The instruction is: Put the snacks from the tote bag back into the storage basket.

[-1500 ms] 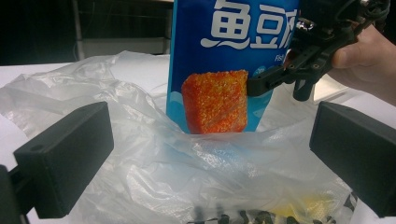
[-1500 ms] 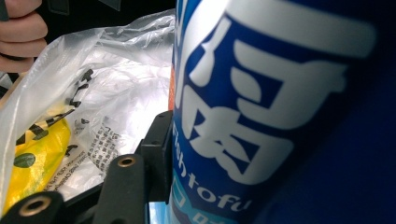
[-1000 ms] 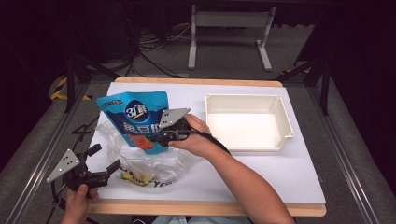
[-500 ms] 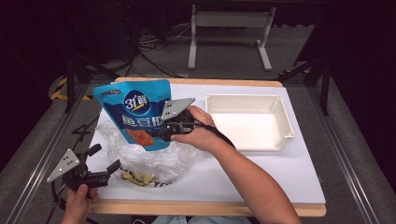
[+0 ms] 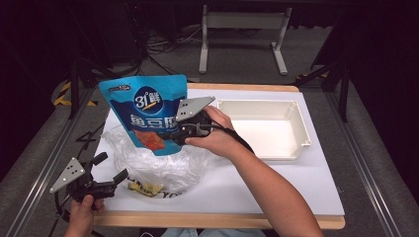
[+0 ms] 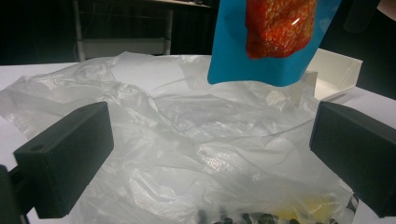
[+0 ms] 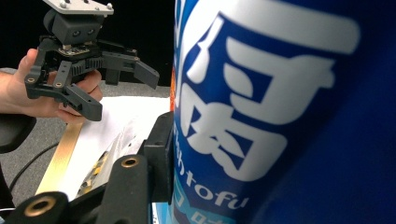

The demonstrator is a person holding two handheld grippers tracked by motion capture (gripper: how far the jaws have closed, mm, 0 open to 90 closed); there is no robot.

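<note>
A blue snack pouch (image 5: 146,112) with white lettering and a red food picture hangs upright above a crumpled clear plastic bag (image 5: 163,170). My right gripper (image 5: 177,136) is shut on the pouch's right edge, and the pouch (image 7: 289,116) is close up against one black jaw in the right gripper view. My left gripper (image 5: 111,167) rests at the table's front left corner, open and holding nothing. In the left gripper view its jaws stand wide apart facing the bag (image 6: 187,140), with the pouch's bottom (image 6: 266,42) hanging above.
A shallow white tray (image 5: 302,123) sits at the back right of the white table top, and its corner (image 6: 336,70) is in the left gripper view. Yellow printed packaging lies inside the bag. The other hand's gripper (image 7: 121,84) is far off in the right gripper view.
The right gripper has lifted the blue pouch higher above the plastic bag and a little to the right. The left gripper has stayed put.
</note>
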